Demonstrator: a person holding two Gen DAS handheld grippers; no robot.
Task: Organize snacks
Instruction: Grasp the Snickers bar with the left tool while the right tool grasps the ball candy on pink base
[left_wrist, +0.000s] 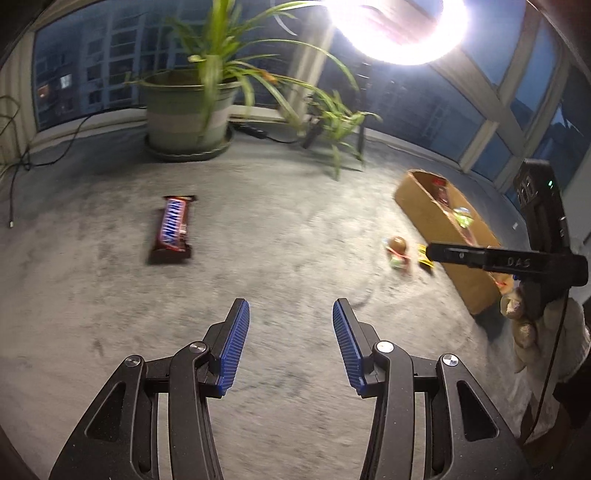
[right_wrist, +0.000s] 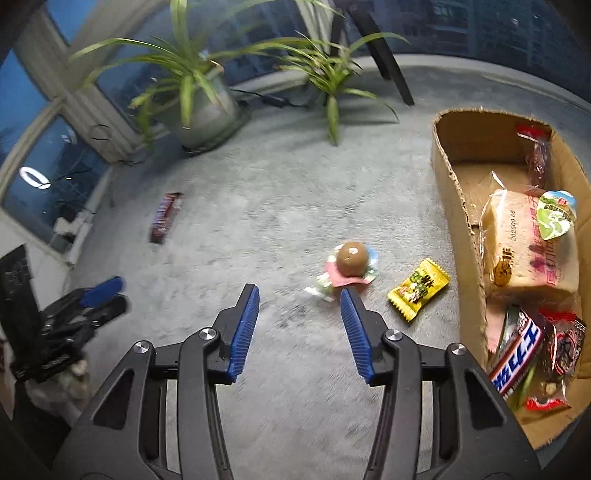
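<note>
Both tools were open and held nothing: left tool (left_wrist: 291, 308) faced the chocolate bar (left_wrist: 173, 229) lying flat on the grey carpet (left_wrist: 280, 206), well apart from the cardboard box (right_wrist: 458, 206). Right tool (right_wrist: 300, 295) hovered just short of the brown ball sweet (right_wrist: 352, 259) and yellow sachet (right_wrist: 418, 288), both near the box. Judged: bar light, stiff, slick-wrapped, best pinched across its narrow width at mid-length; ball sweet likely to roll.

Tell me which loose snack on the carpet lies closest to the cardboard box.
The yellow candy packet, right beside the box; the round brown sweet and Snickers bar lie farther left.
</note>
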